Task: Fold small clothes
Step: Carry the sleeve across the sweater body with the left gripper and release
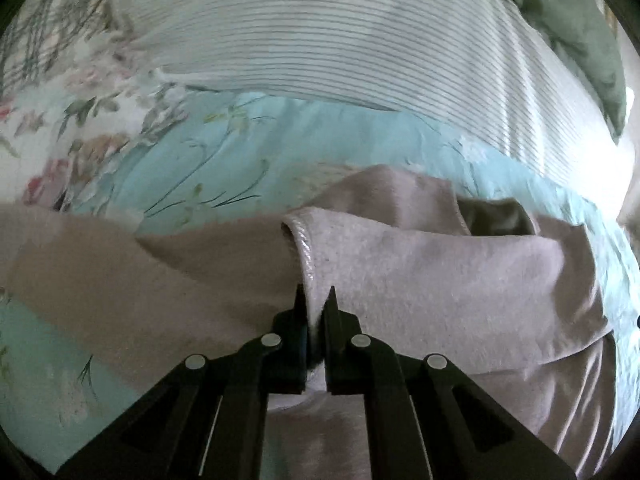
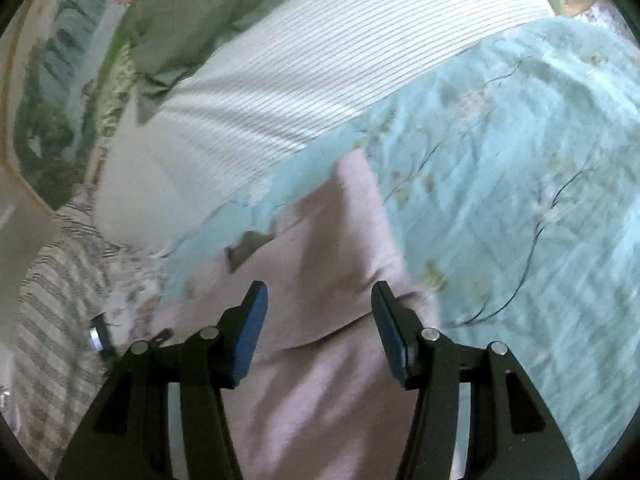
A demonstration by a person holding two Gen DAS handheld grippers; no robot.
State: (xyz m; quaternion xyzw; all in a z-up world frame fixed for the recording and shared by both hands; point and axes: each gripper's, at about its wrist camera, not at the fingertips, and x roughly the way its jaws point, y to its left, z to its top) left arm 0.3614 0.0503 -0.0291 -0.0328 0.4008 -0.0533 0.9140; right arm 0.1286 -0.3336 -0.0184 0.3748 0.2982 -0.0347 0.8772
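Observation:
A small pale pink garment [image 1: 440, 280] lies on a light blue floral bedspread [image 1: 224, 160]. My left gripper [image 1: 315, 296] is shut on a folded hem edge of the garment, with the cloth pinched between its black fingers and lifted in a fold. In the right wrist view the same pink garment [image 2: 328, 256] lies below my right gripper [image 2: 318, 300], which is open with its blue pads wide apart and nothing between them, just above the cloth.
A white pillow with thin dark stripes [image 1: 320, 40] lies across the far side of the bed, also in the right wrist view [image 2: 304, 80]. A green pillow [image 1: 568, 28] sits behind it. A striped sheet [image 2: 52, 320] is at the left bed edge.

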